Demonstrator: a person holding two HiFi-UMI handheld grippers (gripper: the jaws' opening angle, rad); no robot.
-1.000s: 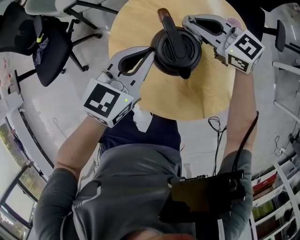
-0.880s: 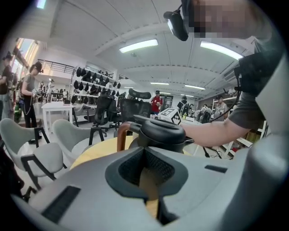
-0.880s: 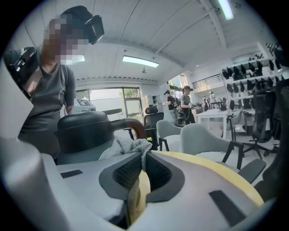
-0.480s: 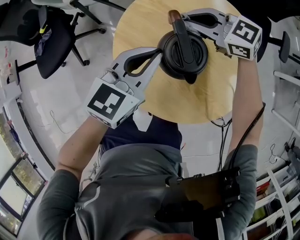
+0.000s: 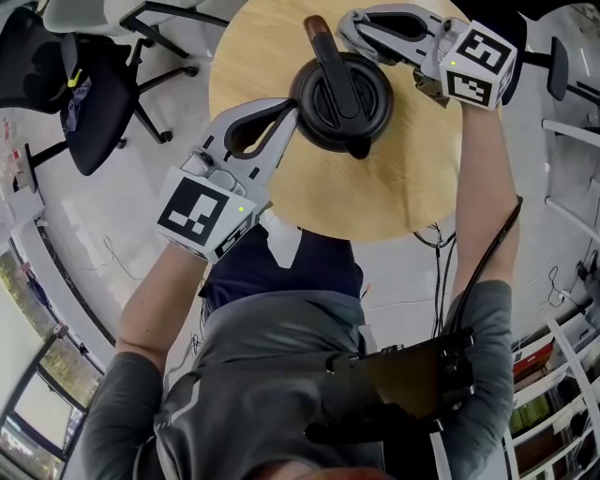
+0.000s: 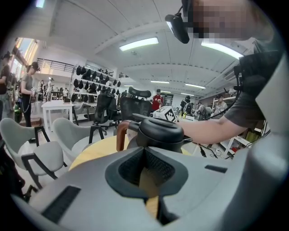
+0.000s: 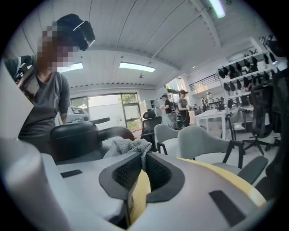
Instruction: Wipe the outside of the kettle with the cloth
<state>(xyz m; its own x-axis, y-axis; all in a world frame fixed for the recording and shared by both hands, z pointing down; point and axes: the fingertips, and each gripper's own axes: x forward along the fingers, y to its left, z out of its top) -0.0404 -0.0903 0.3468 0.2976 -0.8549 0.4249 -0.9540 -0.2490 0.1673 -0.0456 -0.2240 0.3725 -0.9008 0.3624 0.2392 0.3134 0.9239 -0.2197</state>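
A black kettle [image 5: 342, 101] with a brown-tipped handle [image 5: 314, 28] stands on the round wooden table [image 5: 412, 178]. My left gripper [image 5: 296, 105] is shut with nothing between its fingers, and its tips rest against the kettle's left side. In the left gripper view the kettle [image 6: 160, 133] rises just beyond those tips. My right gripper [image 5: 349, 22] reaches to the kettle's far side near the handle. It is shut on a grey knitted cloth [image 7: 128, 146], bunched against the kettle [image 7: 74, 135]. From the head view the cloth is hidden.
A black office chair [image 5: 94, 94] stands on the floor left of the table. Grey chairs [image 7: 198, 140] ring the table's far side, and another grey chair [image 6: 27, 149] shows beyond it. Cables [image 5: 433, 248] trail by the table's near edge. Shelving [image 5: 562, 394] stands at the right.
The right gripper has slid leftward along the kettle's far side toward the handle. The left gripper stays against the kettle's left side. The view itself has shifted a little.
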